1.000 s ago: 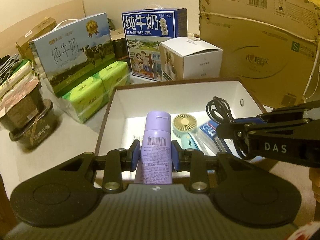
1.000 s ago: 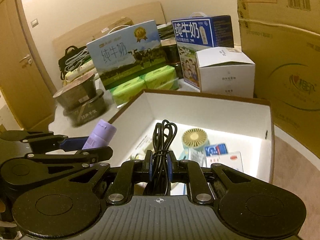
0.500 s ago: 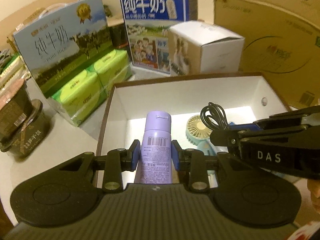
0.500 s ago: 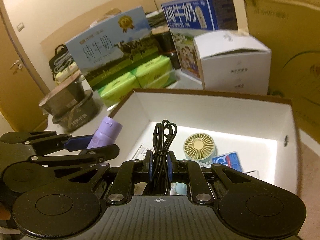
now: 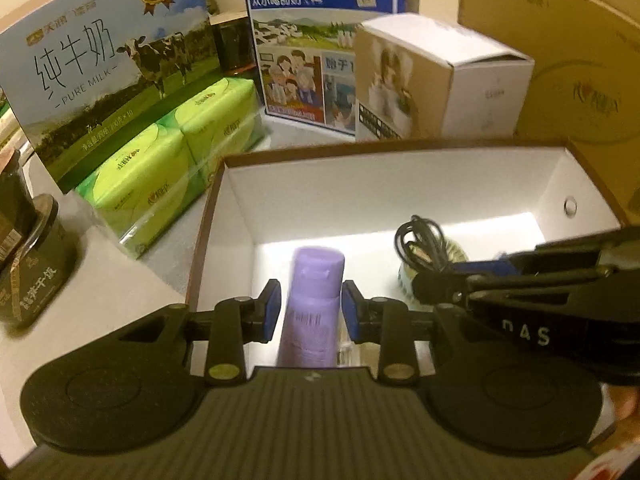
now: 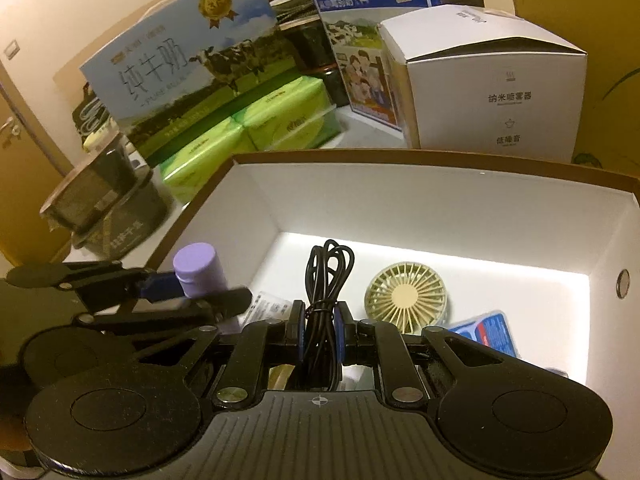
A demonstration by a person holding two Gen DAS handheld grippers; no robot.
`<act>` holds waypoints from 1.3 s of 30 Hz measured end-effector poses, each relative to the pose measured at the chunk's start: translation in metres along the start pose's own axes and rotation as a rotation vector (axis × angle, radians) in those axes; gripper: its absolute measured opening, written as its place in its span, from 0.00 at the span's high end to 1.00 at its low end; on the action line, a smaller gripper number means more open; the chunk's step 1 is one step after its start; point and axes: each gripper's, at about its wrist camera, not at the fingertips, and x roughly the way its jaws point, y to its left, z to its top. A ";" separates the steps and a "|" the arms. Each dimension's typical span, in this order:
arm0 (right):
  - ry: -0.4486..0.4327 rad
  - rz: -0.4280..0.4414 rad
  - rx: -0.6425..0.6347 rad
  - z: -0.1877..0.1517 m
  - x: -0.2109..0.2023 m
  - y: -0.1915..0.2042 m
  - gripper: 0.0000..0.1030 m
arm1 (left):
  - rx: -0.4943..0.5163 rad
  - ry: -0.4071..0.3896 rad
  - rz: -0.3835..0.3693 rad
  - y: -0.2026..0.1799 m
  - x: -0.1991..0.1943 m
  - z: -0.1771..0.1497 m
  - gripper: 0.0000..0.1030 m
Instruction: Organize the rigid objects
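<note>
Left wrist view: my left tongs (image 5: 307, 310) stand in the lower middle of the frame, and the purple bottle (image 5: 312, 300) is between the blue pads.
Left tongs state: there seems to be a small gap on each side of the bottle, so I judge the pads are loosened or just letting go; I cannot tell for sure if they grip it.
Bottle place: over the left part of the white box (image 5: 360, 184). I cannot tell if its bottom touches the box floor.
Right wrist view: my right tongs (image 6: 318, 332) are in the lower middle of the frame, closed on the bundled black cable (image 6: 326, 276).
Cable place: it is held above the box floor, near the middle of the box and left of the fan.
Already in the box: a small yellow fan (image 6: 406, 298) in the middle right and a blue and white pack (image 6: 486, 334) in the lower right.
Done, as I judge: some things are inside, and both new things are brought over the box.
Left to do: set down the bottle fully, put the cable on a free part of the floor, open the tongs and take them out.
Outside the box: milk cartons and green tissue packs (image 5: 176, 160) stand on the table (image 5: 96, 304) in the upper left; I cannot tell if they belong to the task.
</note>
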 end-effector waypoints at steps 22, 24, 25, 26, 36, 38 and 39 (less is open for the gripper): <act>-0.046 -0.007 0.025 0.003 -0.014 -0.004 0.54 | -0.025 -0.001 -0.007 0.004 -0.014 -0.011 0.46; -0.048 -0.012 0.029 0.003 -0.016 -0.004 0.53 | -0.026 -0.003 -0.005 0.004 -0.017 -0.013 0.46; -0.051 -0.012 0.030 0.002 -0.018 -0.005 0.52 | -0.027 -0.004 -0.005 0.004 -0.018 -0.014 0.46; -0.054 -0.014 0.030 0.002 -0.021 -0.005 0.51 | -0.029 -0.006 -0.006 0.003 -0.020 -0.014 0.46; -0.126 -0.041 0.020 -0.015 -0.076 -0.014 0.34 | -0.042 -0.102 -0.030 -0.004 -0.073 -0.032 0.30; -0.140 -0.037 0.018 -0.023 -0.091 -0.016 0.30 | -0.042 -0.129 -0.038 -0.009 -0.089 -0.037 0.29; -0.148 -0.034 0.018 -0.027 -0.099 -0.017 0.29 | -0.047 -0.139 -0.043 -0.011 -0.097 -0.039 0.29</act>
